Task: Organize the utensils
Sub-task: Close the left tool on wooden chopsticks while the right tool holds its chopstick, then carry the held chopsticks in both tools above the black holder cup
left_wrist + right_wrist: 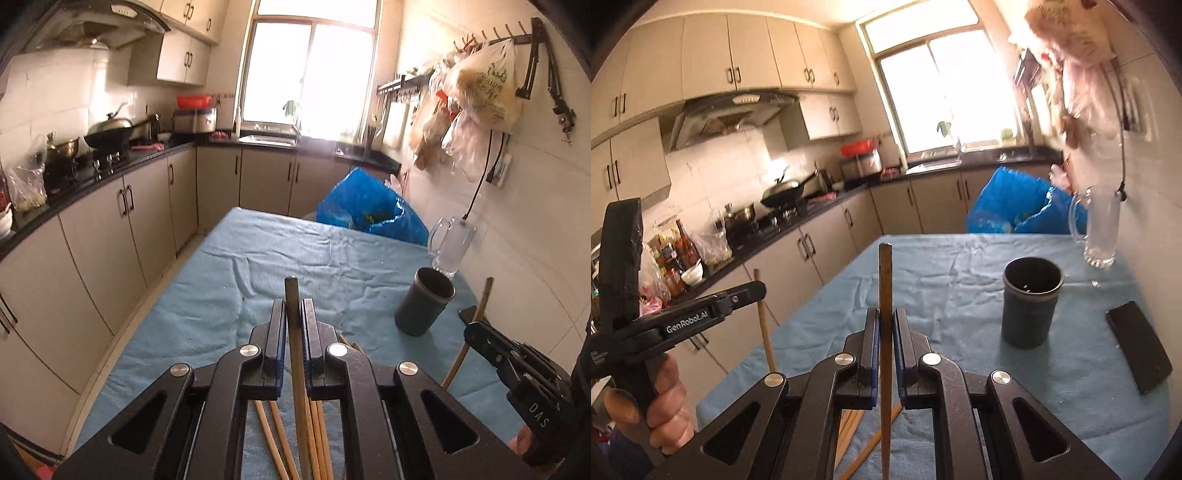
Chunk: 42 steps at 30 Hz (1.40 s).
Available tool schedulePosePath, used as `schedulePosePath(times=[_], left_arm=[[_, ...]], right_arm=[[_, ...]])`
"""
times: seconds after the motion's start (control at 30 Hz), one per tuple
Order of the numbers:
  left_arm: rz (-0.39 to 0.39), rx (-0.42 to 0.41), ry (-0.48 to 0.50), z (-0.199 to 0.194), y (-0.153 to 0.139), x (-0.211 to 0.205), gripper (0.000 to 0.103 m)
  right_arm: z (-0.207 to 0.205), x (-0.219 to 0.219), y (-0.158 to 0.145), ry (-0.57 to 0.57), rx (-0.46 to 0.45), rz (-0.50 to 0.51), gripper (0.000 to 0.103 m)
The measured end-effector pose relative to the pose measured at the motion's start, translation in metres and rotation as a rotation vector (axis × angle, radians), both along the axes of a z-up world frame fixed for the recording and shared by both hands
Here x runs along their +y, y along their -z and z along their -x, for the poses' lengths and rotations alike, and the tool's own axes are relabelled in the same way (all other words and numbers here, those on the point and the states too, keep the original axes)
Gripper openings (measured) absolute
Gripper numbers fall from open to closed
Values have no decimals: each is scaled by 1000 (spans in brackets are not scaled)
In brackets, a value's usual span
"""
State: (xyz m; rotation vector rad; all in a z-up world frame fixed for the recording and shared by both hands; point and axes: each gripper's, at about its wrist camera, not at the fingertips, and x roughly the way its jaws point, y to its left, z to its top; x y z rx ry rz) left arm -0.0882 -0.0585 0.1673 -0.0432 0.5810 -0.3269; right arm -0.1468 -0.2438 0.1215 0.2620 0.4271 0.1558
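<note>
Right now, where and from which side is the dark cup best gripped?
Probably the rim of the cup, from above, pinching its wall: it stands upright with an open mouth, and its round body looks wide for a side grip.

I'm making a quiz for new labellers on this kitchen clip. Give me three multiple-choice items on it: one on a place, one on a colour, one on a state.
1. Where does the phone lie?
A. right of the cup
B. inside the cup
C. on the stove

2. What colour is the cloth on the table?
A. red
B. light blue
C. white

3. What is the right gripper doing?
A. standing open and empty
B. shut on a chopstick
C. shut on the phone

Answers:
1 A: in the right wrist view the phone lies flat on the cloth, right of the cup.
2 B: the cloth is light blue in both views.
3 B: its jaws pinch one chopstick, as the left gripper does another.
</note>
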Motion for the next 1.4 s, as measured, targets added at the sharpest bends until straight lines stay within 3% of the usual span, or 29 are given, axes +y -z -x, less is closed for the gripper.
schedulePosePath(times=[0.23, 0.47, 0.53, 0.63, 0.7, 0.73, 0.77, 1.0, 1.2, 1.3, 1.4], left_arm=[[6, -27, 13, 14, -7, 2, 7], [17, -20, 11, 18, -9, 7, 7], [17, 16, 31, 13, -6, 7, 7], [0, 137, 72, -9, 8, 1, 8], [-15, 215, 105, -28, 19, -6, 21], [-13, 262, 120, -41, 27, -10, 35], [-11, 307, 124, -55, 36, -13, 40], [-107, 528, 85, -136, 105, -42, 40], [-183, 595, 72, -171, 140, -63, 39], [-218, 628, 78, -182, 154, -75, 25], [-263, 589, 54, -184, 156, -80, 11]], right_arm=[[25, 3, -9, 26, -56, 6, 8], [33, 5, -10, 38, -53, 2, 8], [34, 4, -10, 44, -51, 3, 8], [35, 4, -9, 42, -48, 0, 8], [35, 4, -10, 44, -47, -3, 8], [35, 3, -9, 41, -44, -10, 8], [34, 3, -9, 40, -40, -13, 8], [33, -5, -5, 45, -23, -22, 8], [30, -8, -5, 40, -20, -23, 8], [26, -10, -4, 38, -16, -28, 8], [24, -11, -2, 39, -8, -34, 8]])
